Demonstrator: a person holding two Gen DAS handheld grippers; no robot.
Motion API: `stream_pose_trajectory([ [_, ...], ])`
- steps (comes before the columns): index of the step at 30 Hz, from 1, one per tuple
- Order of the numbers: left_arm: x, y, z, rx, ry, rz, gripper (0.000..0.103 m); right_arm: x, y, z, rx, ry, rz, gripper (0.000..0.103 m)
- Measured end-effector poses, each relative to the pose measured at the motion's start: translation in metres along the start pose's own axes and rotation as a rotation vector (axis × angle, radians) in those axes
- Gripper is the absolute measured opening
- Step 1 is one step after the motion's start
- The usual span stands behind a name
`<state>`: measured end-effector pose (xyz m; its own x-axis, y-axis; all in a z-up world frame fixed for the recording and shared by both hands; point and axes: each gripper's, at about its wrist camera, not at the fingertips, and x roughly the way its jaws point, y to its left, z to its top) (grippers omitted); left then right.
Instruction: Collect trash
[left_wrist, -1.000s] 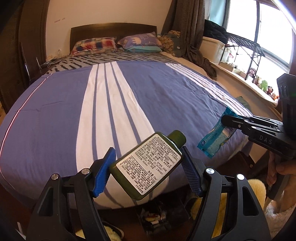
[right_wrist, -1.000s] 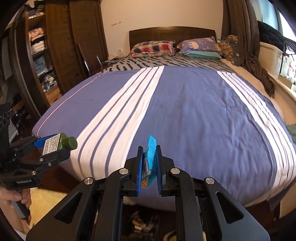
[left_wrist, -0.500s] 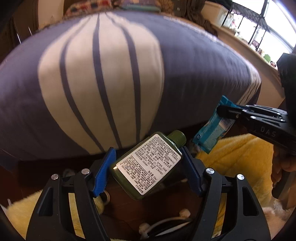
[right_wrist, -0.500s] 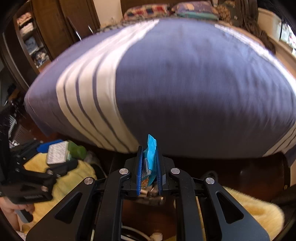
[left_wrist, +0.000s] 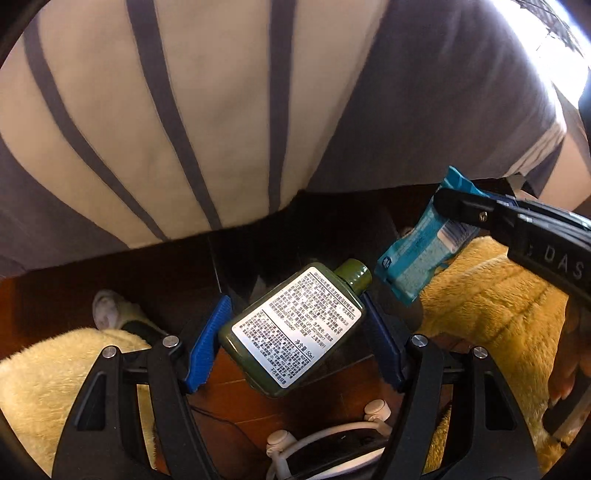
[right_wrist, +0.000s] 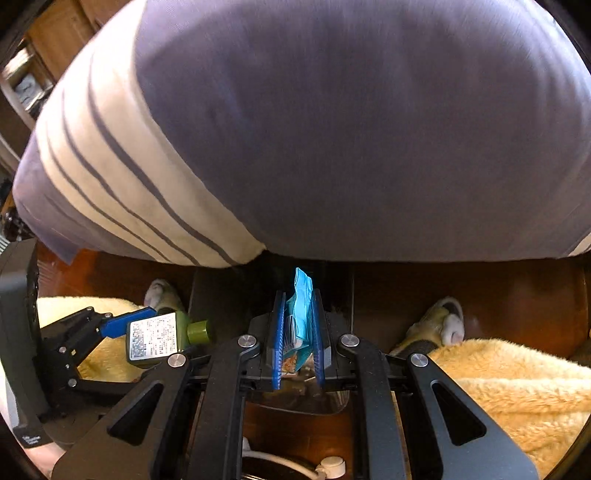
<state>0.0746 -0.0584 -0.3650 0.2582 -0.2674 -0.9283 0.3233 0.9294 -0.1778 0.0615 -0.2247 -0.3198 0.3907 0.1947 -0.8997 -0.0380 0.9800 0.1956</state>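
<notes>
Ribbed blue jaws clamp a flat green bottle (left_wrist: 291, 332); right jaws pinch a crinkly wrapper (right_wrist: 300, 314).

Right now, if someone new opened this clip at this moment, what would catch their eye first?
First the green bottle with its white label, clamped between the blue pads of the left gripper above the dark wood floor. Next the crumpled blue wrapper pinched in the right gripper. Behind both, the striped bedcover fills the upper picture, hanging over the bed's edge.
</notes>
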Motion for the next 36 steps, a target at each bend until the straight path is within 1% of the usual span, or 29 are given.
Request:
stream_pose_trajectory([
  [5,0.016,0.001,0.008,0.005,0.03,-0.011,0.068,0.019,0.003,0.001,0.017,0.044,0.008,0.014],
  [6,0.018,0.002,0.01,0.002,0.041,-0.018,0.068,0.022,0.006,0.002,0.017,0.053,0.012,0.017],
  [8,0.023,0.003,0.01,-0.006,0.054,-0.022,0.068,0.026,0.006,0.003,0.022,0.066,0.017,0.018],
  [10,0.026,0.006,0.011,-0.004,0.064,-0.014,0.068,0.029,0.006,0.003,0.025,0.074,0.021,0.019],
  [11,0.027,0.008,0.012,-0.004,0.068,-0.007,0.07,0.029,0.005,0.003,0.03,0.076,0.023,0.021],
  [12,0.026,0.004,0.01,-0.005,0.067,-0.005,0.072,0.031,0.004,0.004,0.034,0.077,0.028,0.027],
  [13,0.026,0.003,0.01,-0.006,0.064,-0.003,0.077,0.031,0.004,0.004,0.038,0.079,0.034,0.032],
  [14,0.024,0.004,0.01,-0.007,0.058,0.0,0.081,0.03,0.003,0.005,0.046,0.076,0.045,0.04],
  [15,0.028,0.007,0.009,-0.006,0.055,-0.002,0.082,0.029,0.003,0.005,0.048,0.075,0.049,0.042],
  [17,0.025,0.006,0.01,-0.003,0.053,0.003,0.086,0.026,0.003,0.006,0.053,0.069,0.048,0.042],
  [19,0.02,0.005,0.009,0.003,0.047,0.017,0.091,0.022,0.003,0.006,0.058,0.057,0.042,0.048],
  [21,0.011,0.007,0.007,0.005,0.029,0.032,0.095,0.013,0.0,0.007,0.067,0.031,0.029,0.068],
  [22,0.005,0.007,0.007,0.003,0.02,0.039,0.095,0.008,-0.001,0.007,0.07,0.015,0.022,0.073],
  [24,-0.011,0.012,0.009,-0.009,-0.009,0.052,0.095,-0.01,-0.003,0.009,0.069,-0.031,0.001,0.09],
  [26,-0.035,0.015,0.011,-0.012,-0.053,0.059,0.095,-0.03,-0.004,0.011,0.061,-0.078,-0.024,0.1],
  [28,-0.056,0.015,0.015,-0.013,-0.097,0.068,0.095,-0.053,-0.003,0.015,0.046,-0.136,-0.047,0.1],
  [29,-0.076,0.017,0.018,-0.018,-0.14,0.075,0.095,-0.068,-0.002,0.017,0.034,-0.173,-0.061,0.1],
  [31,-0.101,0.019,0.022,-0.021,-0.199,0.084,0.095,-0.093,0.0,0.022,0.018,-0.237,-0.082,0.1],
  [32,-0.122,0.019,0.025,-0.019,-0.249,0.098,0.095,-0.109,0.001,0.024,0.014,-0.275,-0.089,0.1],
  [36,-0.183,0.01,0.037,0.002,-0.396,0.136,0.095,-0.163,0.007,0.03,-0.006,-0.417,-0.125,0.1],
])
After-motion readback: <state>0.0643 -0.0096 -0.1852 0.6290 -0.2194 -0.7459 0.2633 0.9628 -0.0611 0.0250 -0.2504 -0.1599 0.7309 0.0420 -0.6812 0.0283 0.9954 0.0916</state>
